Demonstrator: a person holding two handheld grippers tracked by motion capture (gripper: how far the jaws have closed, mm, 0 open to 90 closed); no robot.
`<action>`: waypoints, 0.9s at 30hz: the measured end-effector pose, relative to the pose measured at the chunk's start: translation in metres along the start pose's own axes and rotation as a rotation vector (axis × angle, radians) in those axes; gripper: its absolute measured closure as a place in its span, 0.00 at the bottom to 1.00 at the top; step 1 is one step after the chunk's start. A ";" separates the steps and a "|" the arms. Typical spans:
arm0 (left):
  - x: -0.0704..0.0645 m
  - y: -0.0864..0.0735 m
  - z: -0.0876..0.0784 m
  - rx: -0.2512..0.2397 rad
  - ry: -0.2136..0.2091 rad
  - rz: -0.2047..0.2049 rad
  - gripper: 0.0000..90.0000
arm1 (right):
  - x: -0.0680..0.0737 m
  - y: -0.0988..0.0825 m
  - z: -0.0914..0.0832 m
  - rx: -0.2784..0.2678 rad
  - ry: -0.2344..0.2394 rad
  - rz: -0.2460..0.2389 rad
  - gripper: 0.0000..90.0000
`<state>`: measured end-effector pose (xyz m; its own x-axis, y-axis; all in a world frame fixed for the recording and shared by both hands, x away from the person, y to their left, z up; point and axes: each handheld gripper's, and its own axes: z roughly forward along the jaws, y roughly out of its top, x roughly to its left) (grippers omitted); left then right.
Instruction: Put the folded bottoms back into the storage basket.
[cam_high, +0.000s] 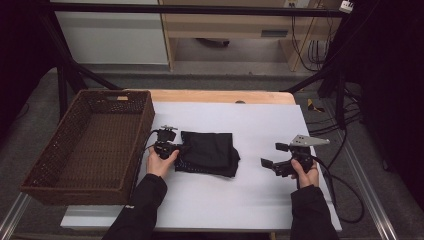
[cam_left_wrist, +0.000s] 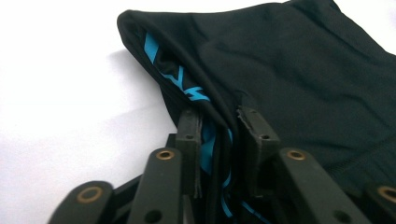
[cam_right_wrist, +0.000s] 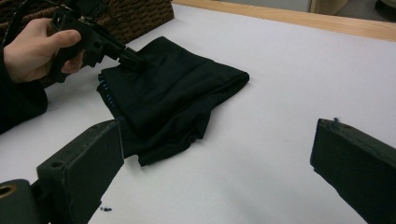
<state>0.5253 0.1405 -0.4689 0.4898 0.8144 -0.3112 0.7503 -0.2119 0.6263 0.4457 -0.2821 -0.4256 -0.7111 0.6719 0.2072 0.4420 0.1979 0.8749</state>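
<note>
The bottom edge of the left gripper view cuts off the left tool (cam_left_wrist: 219, 135), and its pads hide the cloth (cam_left_wrist: 289, 70) fold between them. The blue print (cam_left_wrist: 180, 79) is partly tucked away and unreadable. The right edge crops the cloth.

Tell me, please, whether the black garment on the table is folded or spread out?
Folded. The black garment lies as a compact stack of layers on the white table; its layered edges show in the right gripper view.
</note>
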 end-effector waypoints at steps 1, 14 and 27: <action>0.000 0.000 0.000 -0.001 0.000 -0.003 0.82 | 0.000 0.000 0.000 0.000 0.001 0.000 0.03; -0.008 -0.002 0.002 -0.002 0.056 0.068 0.87 | 0.000 0.000 0.000 -0.003 0.001 0.005 0.03; -0.008 0.003 -0.004 -0.003 0.023 0.058 0.90 | -0.001 -0.001 -0.001 -0.003 0.001 0.009 0.03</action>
<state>0.5217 0.1354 -0.4618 0.5220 0.8131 -0.2576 0.7196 -0.2577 0.6449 0.4458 -0.2836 -0.4265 -0.7078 0.6728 0.2153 0.4464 0.1897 0.8745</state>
